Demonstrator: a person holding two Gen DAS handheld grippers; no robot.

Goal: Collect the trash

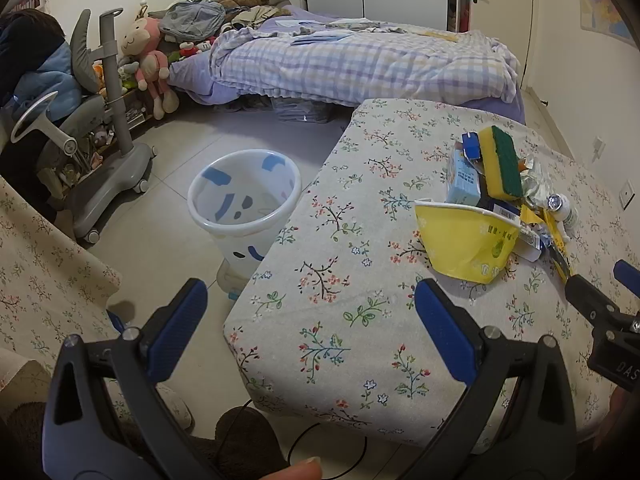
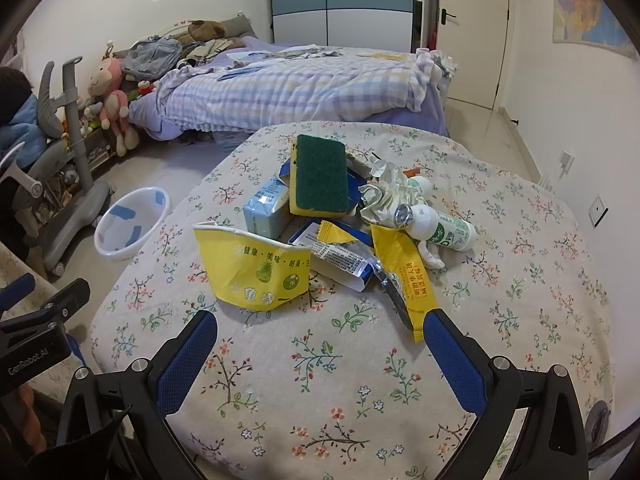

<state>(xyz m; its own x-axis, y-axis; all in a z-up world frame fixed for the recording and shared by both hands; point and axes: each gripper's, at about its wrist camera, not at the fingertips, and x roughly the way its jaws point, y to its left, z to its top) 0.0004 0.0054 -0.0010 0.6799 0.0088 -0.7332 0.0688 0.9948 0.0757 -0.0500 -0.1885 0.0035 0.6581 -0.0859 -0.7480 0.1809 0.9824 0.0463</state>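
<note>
A: Where does the trash lie?

B: In a loose heap on the floral-covered table (image 2: 500,280), toward its far half. On top sits a yellow sponge (image 2: 320,176) with its green scouring face up. Below and left of it lies a pale blue packet (image 2: 264,210); in front stands a crushed yellow paper cup (image 2: 252,266), its rim bent inward. To the right lie a crumpled foil wrapper (image 2: 384,194), a white bottle (image 2: 440,226) on its side with green print, and a long yellow sachet (image 2: 408,276) that reaches toward the near edge. A flat printed packet (image 2: 340,260) lies between cup and sachet.

A: And the bin?

B: A white wastebasket (image 1: 244,204) with blue markings stands upright on the tiled floor, just beside the table's left edge. Nothing is visible inside it.

A: State of the two tools?

B: The left gripper (image 1: 310,312) has its blue-padded fingers spread wide, one over the floor near the bin, the other over the cloth; nothing lies between them. The right gripper (image 2: 320,334) is likewise spread wide above the near part of the table. Its right finger tip overlaps the end of the yellow sachet in the right wrist view; contact cannot be told. Neither tool grips anything.

A: Background?

B: A bed (image 2: 300,92) with a checked quilt, plush toys at its head, and a grey chair (image 1: 100,140) at left.
</note>
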